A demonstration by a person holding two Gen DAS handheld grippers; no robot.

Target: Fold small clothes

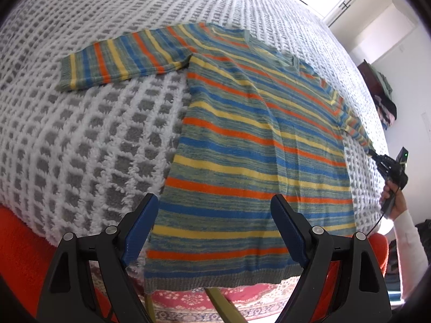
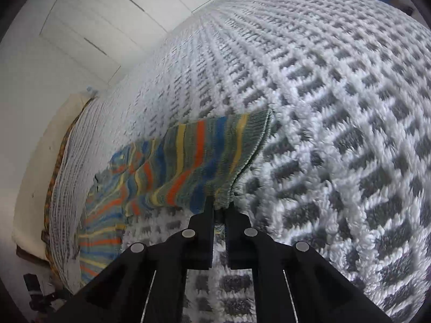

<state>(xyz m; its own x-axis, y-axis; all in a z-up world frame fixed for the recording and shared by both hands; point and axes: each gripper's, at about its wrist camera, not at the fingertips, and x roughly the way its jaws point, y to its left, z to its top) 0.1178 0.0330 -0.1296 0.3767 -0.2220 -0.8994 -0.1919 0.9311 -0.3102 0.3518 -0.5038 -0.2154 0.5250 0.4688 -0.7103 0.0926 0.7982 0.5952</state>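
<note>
A small striped sweater (image 1: 256,140) in blue, orange, yellow and grey-green lies flat on a white and grey knitted blanket (image 1: 94,134). Its hem hangs over the near edge. Its left sleeve (image 1: 118,62) lies spread out to the left. My left gripper (image 1: 215,228) is open above the hem, holding nothing. My right gripper (image 2: 219,207) is shut on the cuff of the right sleeve (image 2: 204,158) and lifts it off the blanket. In the left wrist view the right gripper (image 1: 388,167) shows at the far right, pulling that sleeve (image 1: 355,132) outward.
The blanket (image 2: 323,107) covers a bed. An orange surface (image 1: 21,242) and a patterned rug (image 1: 202,301) lie below the near edge. White closet doors (image 2: 94,27) stand behind. A dark shelf with clothes (image 1: 382,91) is at the far right.
</note>
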